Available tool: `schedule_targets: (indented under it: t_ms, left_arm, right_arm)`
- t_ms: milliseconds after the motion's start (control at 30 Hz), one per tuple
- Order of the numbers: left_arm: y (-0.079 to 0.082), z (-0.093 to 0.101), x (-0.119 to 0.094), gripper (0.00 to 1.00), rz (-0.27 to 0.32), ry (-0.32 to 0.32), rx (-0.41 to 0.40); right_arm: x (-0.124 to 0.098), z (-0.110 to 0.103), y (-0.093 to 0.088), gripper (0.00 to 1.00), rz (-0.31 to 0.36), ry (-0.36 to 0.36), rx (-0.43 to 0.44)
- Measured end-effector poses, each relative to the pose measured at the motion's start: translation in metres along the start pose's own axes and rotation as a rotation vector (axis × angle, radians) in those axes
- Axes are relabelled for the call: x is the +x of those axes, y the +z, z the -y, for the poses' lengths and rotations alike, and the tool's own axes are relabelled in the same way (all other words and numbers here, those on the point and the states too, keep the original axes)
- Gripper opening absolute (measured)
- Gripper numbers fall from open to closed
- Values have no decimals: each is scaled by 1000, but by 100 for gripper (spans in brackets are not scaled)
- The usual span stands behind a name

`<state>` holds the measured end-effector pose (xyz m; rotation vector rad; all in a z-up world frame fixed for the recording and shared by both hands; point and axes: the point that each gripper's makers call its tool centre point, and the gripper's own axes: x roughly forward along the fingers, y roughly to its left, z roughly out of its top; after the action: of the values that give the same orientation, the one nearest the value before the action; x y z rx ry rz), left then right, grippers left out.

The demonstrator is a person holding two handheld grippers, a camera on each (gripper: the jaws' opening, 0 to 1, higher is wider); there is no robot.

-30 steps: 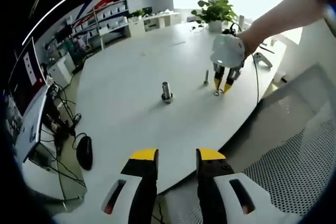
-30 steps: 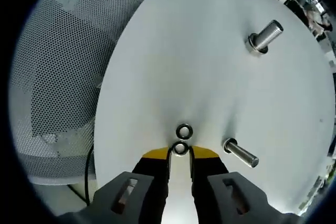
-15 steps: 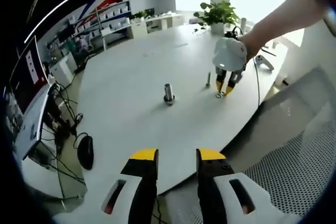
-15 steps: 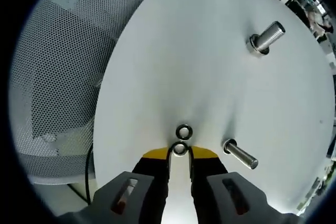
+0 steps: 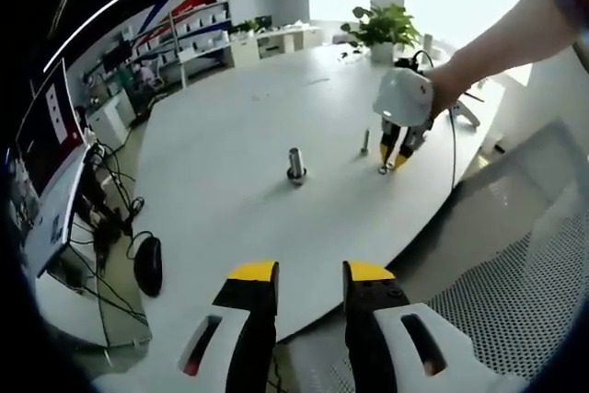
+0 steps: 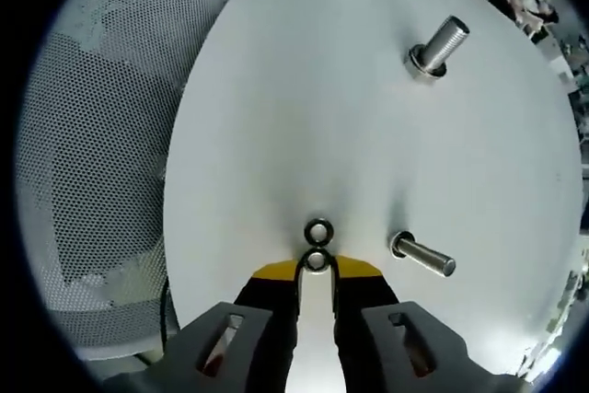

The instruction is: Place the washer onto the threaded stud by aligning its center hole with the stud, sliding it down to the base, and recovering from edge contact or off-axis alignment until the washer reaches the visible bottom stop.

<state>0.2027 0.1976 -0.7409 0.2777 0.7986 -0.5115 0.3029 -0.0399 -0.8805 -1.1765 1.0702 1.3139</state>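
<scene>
Right gripper (image 6: 316, 269): jaws drawn in close, pinching one washer (image 6: 316, 260) by its edge between the yellow tips, low over the white table (image 6: 304, 108). In the left gripper view we see this same tool (image 5: 395, 159) across the table, beside the studs.

Second washer (image 6: 318, 230): flat on the table, just ahead of the held one, seemingly touching or nearly so; we cannot tell which.

Slim threaded stud (image 6: 422, 255): upright, near the held washer and off to one side, bare of any washer as far as we can see.

Thick stud (image 6: 436, 45): upright farther across the table, a collar at its foot.

Left gripper (image 5: 310, 275): jaws parted, holding nothing, hanging at the near table edge well apart from the work.

Handling note, our judgement: we take the slim stud as the target. We should lift the held washer clear of its neighbour, carry it over the stud tip, and level it so the hole faces straight down the axis. If an edge catches the thread, we back off slightly, re-centre, and lower again until it seats at the base.
</scene>
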Motion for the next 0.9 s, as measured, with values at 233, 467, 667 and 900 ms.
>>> schedule_targets:
  t_ms: [233,467,667,900]
  left_arm:
    - [0,-1,0,26,-2,3,3]
    - [1,-1,-1,26,6,1,-8]
    - [0,0,0,26,-4,1,4]
    - [5,-2,-1,27,30,4,-16]
  right_arm:
    - [1,-2,1,15,-109,-34,-55]
    - [1,0,1,14,-144,-9,12]
    - [-1,-2,0,14,-87,-36,53]
    - [0,-1,-1,14,-25,-65,99]
